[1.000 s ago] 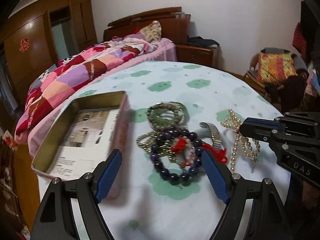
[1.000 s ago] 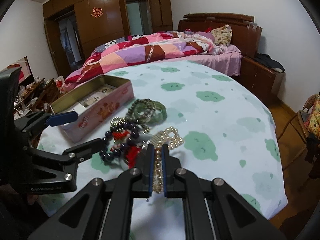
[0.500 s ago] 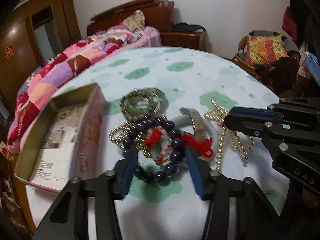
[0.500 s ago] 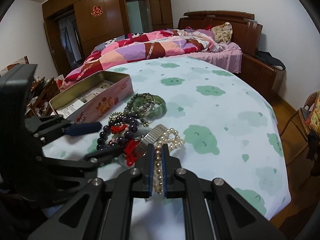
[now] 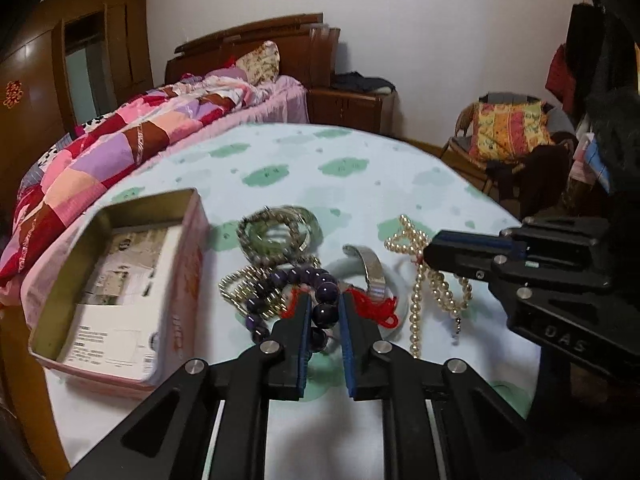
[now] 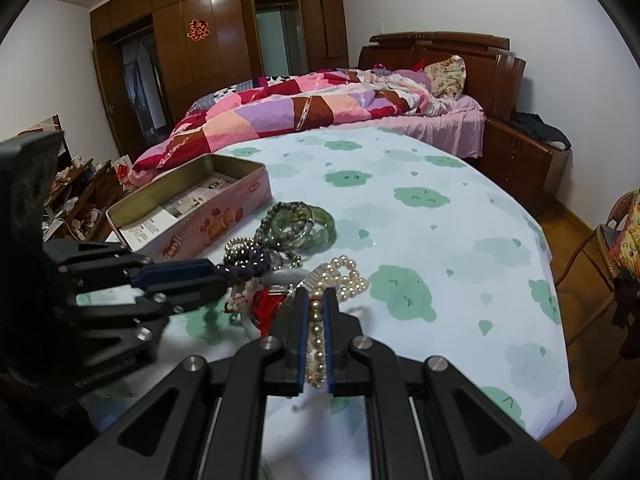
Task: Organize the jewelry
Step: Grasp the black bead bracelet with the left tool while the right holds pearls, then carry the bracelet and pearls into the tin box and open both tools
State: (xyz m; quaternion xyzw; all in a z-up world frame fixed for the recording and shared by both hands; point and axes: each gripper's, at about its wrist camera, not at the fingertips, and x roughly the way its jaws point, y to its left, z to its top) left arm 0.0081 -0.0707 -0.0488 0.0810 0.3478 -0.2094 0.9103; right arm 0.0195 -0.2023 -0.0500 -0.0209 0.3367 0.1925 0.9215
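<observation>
- Purple beads (image 5: 325,312) sit low in the centre of the left wrist view, between the blue pads of the left tool (image 5: 324,312), whose jaws have just been closing and now pinch the strand. Judged step: lift this bracelet out of the pile and carry it to the tin.
- Red tassel (image 5: 376,306) lies just right of those pads, touching the beads; it likely belongs to the strand, so raise slowly and watch that it comes along without dragging anything else.
- Pearls (image 6: 316,332) run between the pads of the right tool (image 6: 314,334), low centre in the right wrist view; it is clamped on them. Keeping that hand quiet should pin the pearls while the bracelet rises.
- Just beyond, a gold chain (image 5: 244,286) and a metal band (image 5: 372,270) touch the beads; a tangle is the main risk, so lift straight up first.
- Farther back lie green bangles (image 5: 280,232), near the pile's far edge.
- The open tin (image 5: 188,264), at left on the tabletop (image 5: 360,168), has paper inside; lower the beads well inside its rim.
</observation>
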